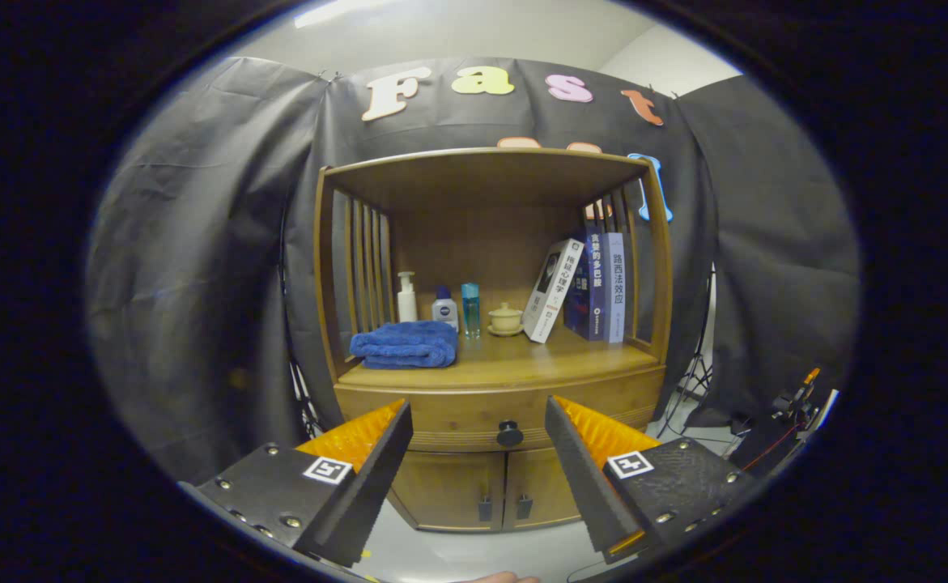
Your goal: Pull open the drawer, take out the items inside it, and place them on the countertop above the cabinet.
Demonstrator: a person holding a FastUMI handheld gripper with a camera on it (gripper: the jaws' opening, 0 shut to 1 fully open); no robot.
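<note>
A wooden cabinet stands ahead of me against the booth wall. Its drawer is shut, with a round dark knob at the middle of its front. The knob sits beyond my fingers, in line with the gap between them. My gripper is open, nothing between its fingers, and some way short of the cabinet. The countertop above the drawer is a wooden shelf with a bare stretch at its front right. What lies inside the drawer is hidden.
On the countertop lie a folded blue towel, a pump bottle, two small bottles, a lidded cup and three books. Two lower doors sit under the drawer. A tripod and gear stand right.
</note>
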